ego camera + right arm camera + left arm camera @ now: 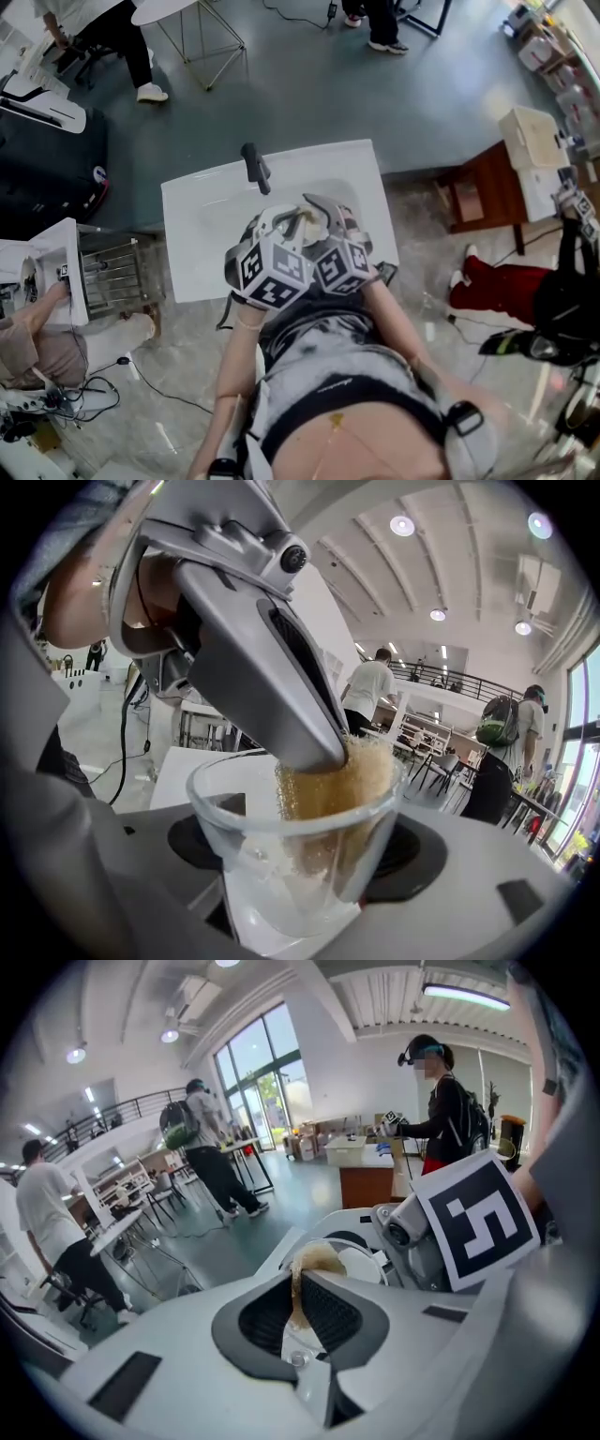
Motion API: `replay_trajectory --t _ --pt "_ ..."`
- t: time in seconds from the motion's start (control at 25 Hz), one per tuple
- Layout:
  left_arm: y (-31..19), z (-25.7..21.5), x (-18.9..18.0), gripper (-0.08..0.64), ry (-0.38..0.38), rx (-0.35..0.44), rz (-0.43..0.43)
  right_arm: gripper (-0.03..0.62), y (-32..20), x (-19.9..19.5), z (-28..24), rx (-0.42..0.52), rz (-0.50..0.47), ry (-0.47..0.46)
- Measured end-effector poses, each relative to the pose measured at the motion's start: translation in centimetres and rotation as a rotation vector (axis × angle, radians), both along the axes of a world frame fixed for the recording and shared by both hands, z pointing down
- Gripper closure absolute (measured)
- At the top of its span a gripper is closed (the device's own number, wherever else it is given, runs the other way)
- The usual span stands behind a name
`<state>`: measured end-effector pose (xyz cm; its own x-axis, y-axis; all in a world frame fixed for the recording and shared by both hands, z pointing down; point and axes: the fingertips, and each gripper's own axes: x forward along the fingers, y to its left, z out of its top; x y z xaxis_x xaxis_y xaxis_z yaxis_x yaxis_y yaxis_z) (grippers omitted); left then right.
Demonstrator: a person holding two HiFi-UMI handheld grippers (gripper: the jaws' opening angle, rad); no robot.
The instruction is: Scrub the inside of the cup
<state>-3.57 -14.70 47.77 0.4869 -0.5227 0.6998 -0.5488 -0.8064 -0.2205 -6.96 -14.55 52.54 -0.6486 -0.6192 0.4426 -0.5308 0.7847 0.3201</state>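
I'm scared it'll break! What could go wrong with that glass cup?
The glass cup is only pinched between the right gripper's wide jaws; hard pushing from the sponge might twist it loose over the sink. The left gripper pinches just a thin edge of sponge, which could slip out.

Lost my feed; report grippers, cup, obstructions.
Right gripper clamped on glass cup. Left gripper pinching sponge, pushed inside cup. No obstruction visible.

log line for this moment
left tongs: shut on sponge | right tongs: shut on cup | sponge: inside cup | cup: over sink
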Motion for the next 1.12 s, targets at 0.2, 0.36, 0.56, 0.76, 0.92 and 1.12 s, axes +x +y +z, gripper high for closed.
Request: replay_trajectory --t 0.2,0.36,0.56,0.76,0.92,1.12 --pt "-0.6 -1.5 -0.7 0.528 0.038 0.05 -0.035 0.195 -0.5 0.4 0.5 -0.007 0.019 -0.003" --pt "0.5 -1.2 -0.1 0.528 0.03 0.006 0.01 0.195 -0.8 1.1 1.0 -0.012 0.034 0.007" --pt "1.8 0.9 1.4 0.528 0.005 -0.095 0.098 0.195 -0.9 1.3 0.5 0.007 0.038 -0.008" --pt "0.5 1.2 1.7 0.526 -0.061 -0.007 0.087 0.195 -0.3 1.1 0.5 -0.004 0.018 0.005" --pt "0.1 1.0 1.8 0.499 -0.051 0.065 0.086 0.195 -0.4 1.6 0.6 -0.021 0.035 -0.002" --pt "-0.2 0.7 2.1 0.448 -0.013 0.089 0.079 0.195 -0.9 1.9 0.6 -0.024 0.052 -0.024"
